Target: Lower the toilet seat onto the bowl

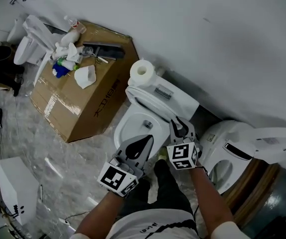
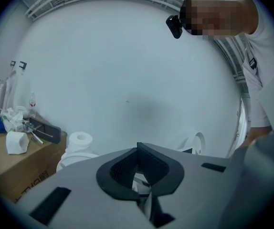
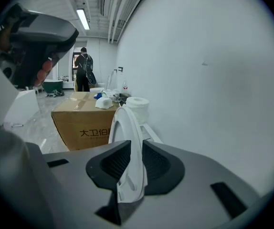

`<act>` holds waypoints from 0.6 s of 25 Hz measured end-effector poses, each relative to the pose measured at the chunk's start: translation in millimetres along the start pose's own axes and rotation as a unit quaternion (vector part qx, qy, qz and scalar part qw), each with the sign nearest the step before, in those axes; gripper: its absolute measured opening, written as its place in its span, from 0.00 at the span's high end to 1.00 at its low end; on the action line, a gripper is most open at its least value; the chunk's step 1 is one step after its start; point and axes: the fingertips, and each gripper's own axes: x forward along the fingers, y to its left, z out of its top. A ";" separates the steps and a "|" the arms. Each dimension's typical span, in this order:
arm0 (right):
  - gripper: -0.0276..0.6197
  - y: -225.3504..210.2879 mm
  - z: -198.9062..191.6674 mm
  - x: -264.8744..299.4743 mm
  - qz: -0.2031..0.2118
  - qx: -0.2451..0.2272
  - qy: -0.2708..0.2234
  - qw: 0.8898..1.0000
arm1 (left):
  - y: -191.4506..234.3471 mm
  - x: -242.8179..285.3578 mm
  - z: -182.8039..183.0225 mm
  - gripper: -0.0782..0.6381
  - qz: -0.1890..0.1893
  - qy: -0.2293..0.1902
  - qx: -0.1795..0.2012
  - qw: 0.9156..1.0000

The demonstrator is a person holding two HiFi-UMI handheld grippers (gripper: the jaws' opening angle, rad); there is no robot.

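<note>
The thin white plastic toilet seat (image 3: 127, 123) stands raised and almost edge-on in the right gripper view. Its rim passes straight between the jaws of the right claw (image 3: 137, 149), which stand apart around it and do not appear to clamp it. The seat's long axis runs up and away from that claw. The white ceramic bowl (image 1: 133, 126) seems to lie to frame left of the seat, so lowering it likely means swinging it that way. The left claw (image 2: 138, 149) is closed and empty, hovering over the bowl at lower centre of the head view. The right claw is plainly the nearer.
</note>
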 end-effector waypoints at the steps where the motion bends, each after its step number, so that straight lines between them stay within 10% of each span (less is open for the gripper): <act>1: 0.86 0.0 -2.3 4.9 -0.001 -0.003 0.004 1.000 | 2.8 2.1 -1.7 0.90 0.001 0.001 -0.001 1.000; 15: 0.86 0.0 -17.6 27.3 -0.048 -0.057 0.036 0.997 | 22.3 -4.8 -17.5 0.90 0.010 0.006 -0.009 1.000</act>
